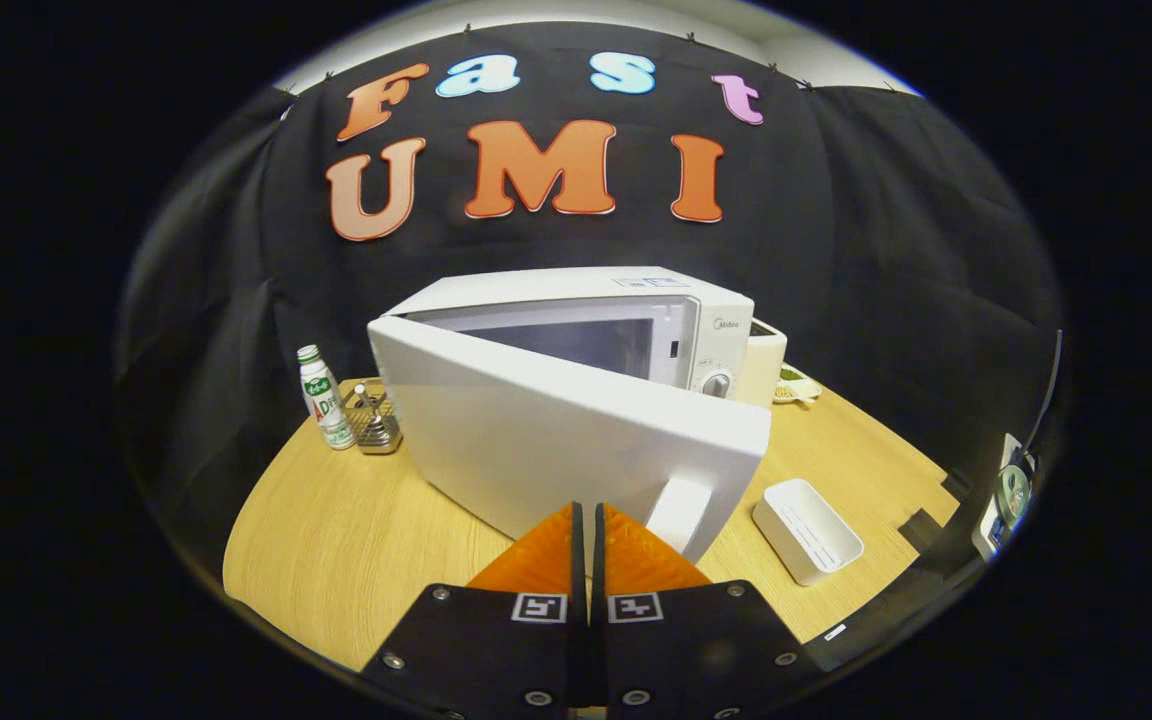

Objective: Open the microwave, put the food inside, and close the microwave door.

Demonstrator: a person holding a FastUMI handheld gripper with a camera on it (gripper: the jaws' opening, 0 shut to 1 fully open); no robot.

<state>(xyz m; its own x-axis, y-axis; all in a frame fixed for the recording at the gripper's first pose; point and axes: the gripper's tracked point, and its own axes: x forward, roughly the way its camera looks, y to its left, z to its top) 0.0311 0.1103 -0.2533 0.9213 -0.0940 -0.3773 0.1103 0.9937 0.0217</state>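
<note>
A white microwave [636, 300] stands on the wooden table [336, 540], its door [556, 430] swung partly open toward me, hinged at the left. The cavity [586, 335] shows behind the door; I cannot tell what is inside it. My gripper [587, 510] is shut with nothing between its fingers, the tips right at the lower outer face of the door, just left of the door handle [681, 512]. I cannot tell whether the tips touch the door.
A white rectangular tray [808, 530] lies on the table right of the door. A small bottle [324, 397] and a metal rack [374, 420] stand left of the microwave. A plate with food [796, 385] sits behind the microwave's right side, next to a white box [764, 360].
</note>
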